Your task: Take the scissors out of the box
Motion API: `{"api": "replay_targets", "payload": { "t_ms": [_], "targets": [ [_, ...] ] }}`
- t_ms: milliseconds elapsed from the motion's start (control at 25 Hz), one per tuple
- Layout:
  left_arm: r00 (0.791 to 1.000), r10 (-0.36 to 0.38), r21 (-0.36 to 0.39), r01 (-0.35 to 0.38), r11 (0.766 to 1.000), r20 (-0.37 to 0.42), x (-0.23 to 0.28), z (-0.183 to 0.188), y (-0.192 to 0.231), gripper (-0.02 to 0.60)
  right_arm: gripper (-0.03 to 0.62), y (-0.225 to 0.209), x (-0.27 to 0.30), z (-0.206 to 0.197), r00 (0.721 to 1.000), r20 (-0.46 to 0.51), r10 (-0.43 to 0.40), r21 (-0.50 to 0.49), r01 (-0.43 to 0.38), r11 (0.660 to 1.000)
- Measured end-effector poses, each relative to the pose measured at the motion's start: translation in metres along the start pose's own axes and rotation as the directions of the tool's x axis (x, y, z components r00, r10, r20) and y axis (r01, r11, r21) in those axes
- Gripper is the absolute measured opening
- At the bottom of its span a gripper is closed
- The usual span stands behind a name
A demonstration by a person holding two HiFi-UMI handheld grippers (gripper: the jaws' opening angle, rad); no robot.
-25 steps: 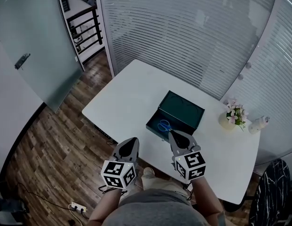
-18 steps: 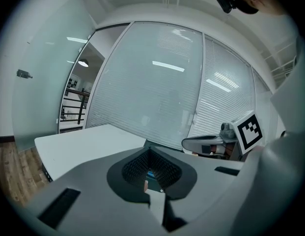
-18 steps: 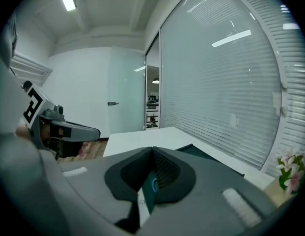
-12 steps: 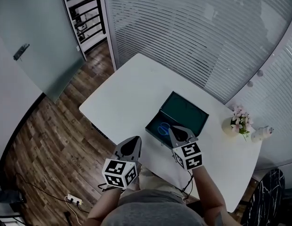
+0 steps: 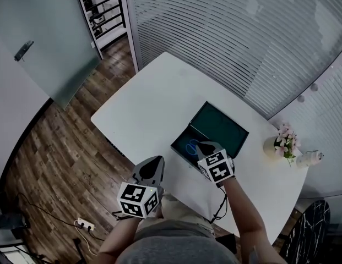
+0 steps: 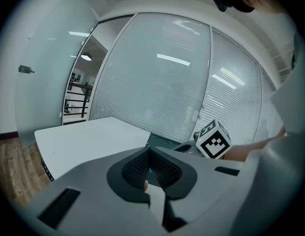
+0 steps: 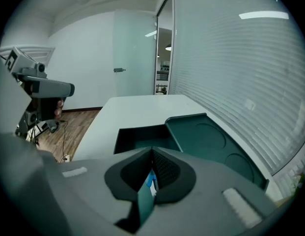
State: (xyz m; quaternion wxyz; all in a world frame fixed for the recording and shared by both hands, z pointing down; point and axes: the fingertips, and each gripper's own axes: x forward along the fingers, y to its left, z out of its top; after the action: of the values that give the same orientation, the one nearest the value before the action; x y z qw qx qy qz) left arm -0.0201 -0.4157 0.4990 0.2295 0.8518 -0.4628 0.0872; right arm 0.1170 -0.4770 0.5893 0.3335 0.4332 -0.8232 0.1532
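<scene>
Head view, table: a white rectangular table with rounded corners stands on a brown plank floor, with slatted blinds behind its far edge.
Head view, box: a dark green rectangular box stands open by the table's near edge, toward the right end. Its lid is laid back flat toward the far edge.
Head view, scissors: blue-handled scissors lie on the bottom of the box.
Head view, right gripper: the grey right gripper has its tip over the box's near wall, just beside the scissors. Contact cannot be told here.
Head view, left gripper: the grey left gripper is at the table's near edge, well apart from the box.
Head view, markings: the right marker cube and the left marker cube carry black-and-white square code patterns.
Head view, right far corner: a pot of pink and white flowers stands beside a small white bottle.
Left gripper view, jaws: closed tip to tip with nothing between them. The table and the box are ahead, and the right marker cube is at the right.
Right gripper view, jaws: tips together above the open box. A sliver of the blue handles shows through the narrow slit below the tips, and nothing is clamped between the pads.
Right gripper view, left side: a black camera rig on a stand is on the floor.
</scene>
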Motion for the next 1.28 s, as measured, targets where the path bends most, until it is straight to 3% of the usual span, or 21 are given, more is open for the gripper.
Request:
{"api": "replay_targets", "payload": {
  "t_ms": [80, 320, 560, 880, 1280],
  "targets": [
    [1.0, 0.004, -0.002, -0.004, 1.0, -0.006, 0.001, -0.002, 0.002, 0.005, 0.062, 0.0, 0.01, -0.007, 0.999, -0.041, 0.02, -0.009, -0.021, 1.0],
    [1.0, 0.015, -0.008, -0.015, 1.0, -0.025, 0.005, -0.008, 0.008, 0.005, 0.099, 0.001, 0.039, -0.023, 0.987, -0.151, 0.063, -0.055, -0.072, 0.996],
    [0.999, 0.03, -0.012, -0.03, 0.999, -0.027, 0.005, -0.009, 0.017, 0.005, 0.123, 0.006, 0.063, -0.037, 0.974, -0.202, 0.101, -0.073, -0.118, 0.99],
    [0.999, 0.038, -0.014, -0.038, 0.999, -0.027, 0.001, -0.009, 0.02, 0.005, 0.121, 0.008, 0.065, -0.041, 0.966, -0.231, 0.116, -0.077, -0.137, 0.988],
    [0.999, 0.03, -0.006, -0.03, 1.0, -0.02, -0.008, -0.01, 0.013, 0.005, 0.091, 0.01, 0.062, -0.042, 0.966, -0.246, 0.08, -0.085, -0.104, 0.991]
  ]
}}
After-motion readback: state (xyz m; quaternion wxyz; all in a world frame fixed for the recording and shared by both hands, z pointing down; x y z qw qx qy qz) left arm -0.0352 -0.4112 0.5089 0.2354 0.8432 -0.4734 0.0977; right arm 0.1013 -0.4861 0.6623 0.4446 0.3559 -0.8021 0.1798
